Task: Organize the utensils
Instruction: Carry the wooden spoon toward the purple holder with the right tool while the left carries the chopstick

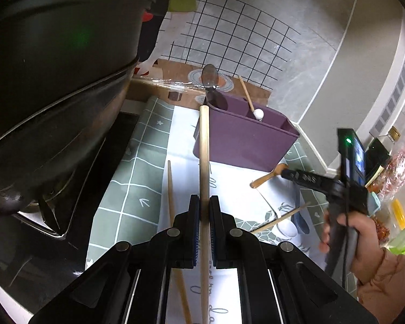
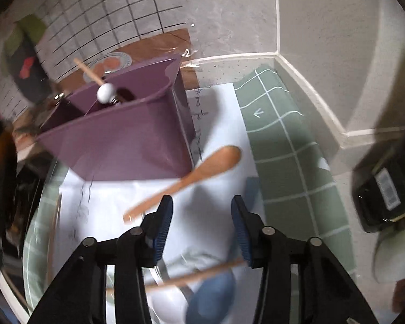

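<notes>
My left gripper is shut on the wooden handle of a metal ladle, whose bowl reaches over the near corner of the purple utensil holder. A white-tipped stick stands in the holder. My right gripper is open and empty above the mat, just behind a wooden spoon that lies beside the holder. In the left wrist view the right gripper shows with its tips at the wooden spoon. Loose chopsticks lie on the mat.
A black wok on a stove fills the left. A green-and-white mat covers the counter. A blue and white spoon lies under the right gripper. Bottles stand at the right by the wall. A dark bottle is at the right edge.
</notes>
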The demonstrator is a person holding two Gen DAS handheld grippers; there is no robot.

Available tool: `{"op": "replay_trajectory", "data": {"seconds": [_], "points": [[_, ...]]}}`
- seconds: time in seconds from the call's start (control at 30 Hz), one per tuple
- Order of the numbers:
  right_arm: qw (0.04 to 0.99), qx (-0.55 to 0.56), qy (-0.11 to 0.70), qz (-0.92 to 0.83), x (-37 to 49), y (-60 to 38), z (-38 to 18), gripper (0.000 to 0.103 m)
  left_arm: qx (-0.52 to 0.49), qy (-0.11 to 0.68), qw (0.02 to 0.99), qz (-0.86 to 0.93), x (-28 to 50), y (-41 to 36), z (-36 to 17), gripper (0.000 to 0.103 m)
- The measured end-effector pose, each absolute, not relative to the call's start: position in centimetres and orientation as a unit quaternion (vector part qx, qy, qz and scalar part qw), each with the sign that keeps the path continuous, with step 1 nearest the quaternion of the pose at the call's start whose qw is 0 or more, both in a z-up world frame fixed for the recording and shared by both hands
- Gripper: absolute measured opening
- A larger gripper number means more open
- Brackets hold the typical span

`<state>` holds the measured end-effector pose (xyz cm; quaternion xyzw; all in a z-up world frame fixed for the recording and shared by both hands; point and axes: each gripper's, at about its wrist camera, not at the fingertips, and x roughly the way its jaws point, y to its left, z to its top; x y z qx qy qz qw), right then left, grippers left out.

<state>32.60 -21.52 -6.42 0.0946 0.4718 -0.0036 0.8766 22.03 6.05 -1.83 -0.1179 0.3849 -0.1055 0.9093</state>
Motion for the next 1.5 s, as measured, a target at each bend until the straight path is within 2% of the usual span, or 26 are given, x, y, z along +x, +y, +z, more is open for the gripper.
{"op": "replay_trajectory", "data": {"seconds": [0.1, 0.3, 0.47, 0.57, 0.63, 0.73, 0.83, 0.9, 1.07, 1.13, 1.4, 1.5], "points": [[0.87, 0.095, 0.483, -0.011, 34.3, -20.3, -7.2, 0.045, -0.126, 0.391, 0.905, -0.107, 22.3, 6.7, -2.1, 0.007], [0.871, 0.004, 0.49, -0.03, 35.5, -18.0, -8.3, 0.046, -0.127, 0.405, 0.899, -0.109, 23.0, 7.3, -2.6, 0.007], [0.856, -0.056, 0.515, 0.0, 32.1, -18.8, -8.6, 0.045, -0.131, 0.408, 0.896, -0.117, 23.1, 7.1, -2.7, 0.007], [0.866, -0.111, 0.486, 0.028, 29.1, -20.1, -8.3, 0.045, -0.13, 0.408, 0.896, -0.116, 23.3, 6.8, -2.9, 0.007], [0.875, -0.101, 0.472, 0.031, 28.2, -21.6, -7.2, 0.047, -0.13, 0.412, 0.895, -0.112, 23.5, 6.6, -3.1, 0.007], [0.877, -0.005, 0.48, 0.03, 29.4, -22.9, -6.0, 0.05, -0.129, 0.416, 0.894, -0.108, 23.8, 6.4, -3.3, 0.007], [0.879, 0.056, 0.473, 0.013, 31.6, -21.7, -5.8, 0.058, -0.117, 0.417, 0.895, -0.107, 23.8, 6.2, -3.3, 0.007], [0.886, 0.04, 0.461, -0.003, 32.4, -19.5, -5.9, 0.058, -0.113, 0.418, 0.895, -0.107, 23.8, 6.3, -3.3, 0.007], [0.88, -0.114, 0.461, -0.036, 34.5, -13.0, -8.0, 0.059, -0.122, 0.428, 0.89, -0.104, 24.3, 6.8, -3.7, 0.007], [0.874, -0.139, 0.465, -0.037, 34.3, -12.6, -8.7, 0.059, -0.121, 0.427, 0.89, -0.103, 24.3, 6.9, -3.6, 0.007], [0.862, -0.128, 0.489, -0.021, 29.3, -19.0, -7.9, 0.058, -0.123, 0.426, 0.889, -0.11, 24.8, 6.4, -3.7, 0.007], [0.878, -0.057, 0.474, 0.004, 29.2, -21.9, -6.1, 0.058, -0.123, 0.43, 0.887, -0.116, 24.9, 6.2, -3.7, 0.007]]}}
